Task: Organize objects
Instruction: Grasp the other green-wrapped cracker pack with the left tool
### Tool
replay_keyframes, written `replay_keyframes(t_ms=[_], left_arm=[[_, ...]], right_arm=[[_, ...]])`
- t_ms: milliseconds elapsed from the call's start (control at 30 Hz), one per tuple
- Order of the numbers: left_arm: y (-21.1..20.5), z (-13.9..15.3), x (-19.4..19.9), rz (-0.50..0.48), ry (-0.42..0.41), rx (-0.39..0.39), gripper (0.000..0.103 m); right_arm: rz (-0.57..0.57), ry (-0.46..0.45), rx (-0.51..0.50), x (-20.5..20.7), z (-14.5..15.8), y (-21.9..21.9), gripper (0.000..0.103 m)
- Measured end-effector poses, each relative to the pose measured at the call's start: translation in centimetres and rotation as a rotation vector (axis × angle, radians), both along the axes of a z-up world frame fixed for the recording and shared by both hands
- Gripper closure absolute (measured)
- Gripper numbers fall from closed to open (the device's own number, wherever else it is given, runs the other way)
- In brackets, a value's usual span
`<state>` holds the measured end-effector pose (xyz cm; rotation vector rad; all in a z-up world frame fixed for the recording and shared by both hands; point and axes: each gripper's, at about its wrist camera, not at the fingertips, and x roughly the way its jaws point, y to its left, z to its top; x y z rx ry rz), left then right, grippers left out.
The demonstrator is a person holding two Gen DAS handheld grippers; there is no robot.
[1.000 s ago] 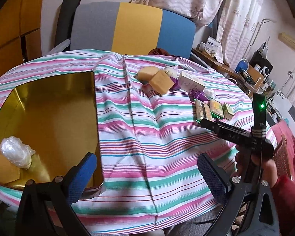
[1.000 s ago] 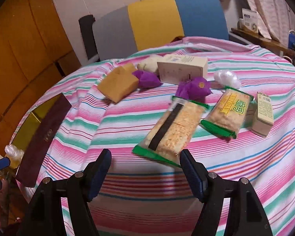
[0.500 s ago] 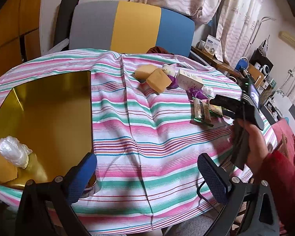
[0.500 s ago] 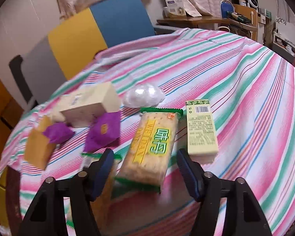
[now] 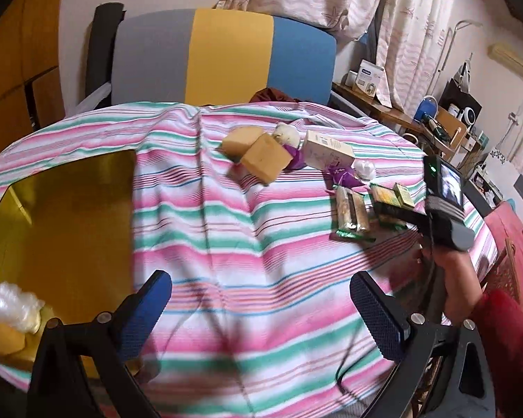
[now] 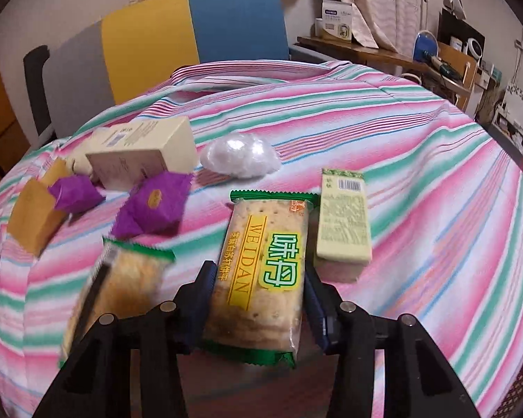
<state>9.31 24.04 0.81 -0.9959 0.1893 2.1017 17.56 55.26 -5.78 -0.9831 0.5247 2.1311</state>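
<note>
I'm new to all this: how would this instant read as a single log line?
right tool: fingers flank green-edged WEIDAN cracker packet, grip unconfirmed | left tool: open, empty, above striped tablecloth | gold tray: beside it

Dim warm indoor light; motion blur throughout; strong fisheye bending, black vignette corners.

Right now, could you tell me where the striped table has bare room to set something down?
Bare cloth lies between the gold tray and the cracker packs, and right of the green box. Around the cream box and purple sweets it is crowded.
</note>
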Motion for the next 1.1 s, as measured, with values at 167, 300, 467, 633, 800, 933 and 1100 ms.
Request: replay_keyframes(t_ms=[167,300,467,633,800,933,1100], left_arm=[[4.8,-0.5,-0.2,-0.046,-0.013,-0.01,0.0],[10.0,-1.5,0.4,-0.129,0.036,-0.057,0.0],[15.5,-3.5,-0.6,-0.18,0.021,-0.079,0.0],[18.9,-5.4,-1.9,-0.181,-0.041,-0.086,0.0],[21.1,-5.9,-0.9,-0.251,0.054,-0.1,0.0],[21.7,-7.2,-1.1,-0.246,0.115,-0.157,0.005],[21.7,-8.3,-1.9,-0.229,0.094,-0.178,0.015]], right_arm=[[-0.03,0.065,-0.002,2.5,-0.3,0.0,0.055],[-0.062,0.096,0.022,3.0,-0.5,-0.1,0.055],[-0.108,0.129,0.037,3.9,-0.6,0.0,0.057],[-0.123,0.16,0.031,4.4,-0.7,0.2,0.057],[-0.126,0.175,0.028,4.6,-0.9,0.4,0.057],[-0.127,0.173,0.031,4.5,-1.0,0.3,0.057],[-0.126,0.169,0.034,4.5,-1.0,0.4,0.057]])
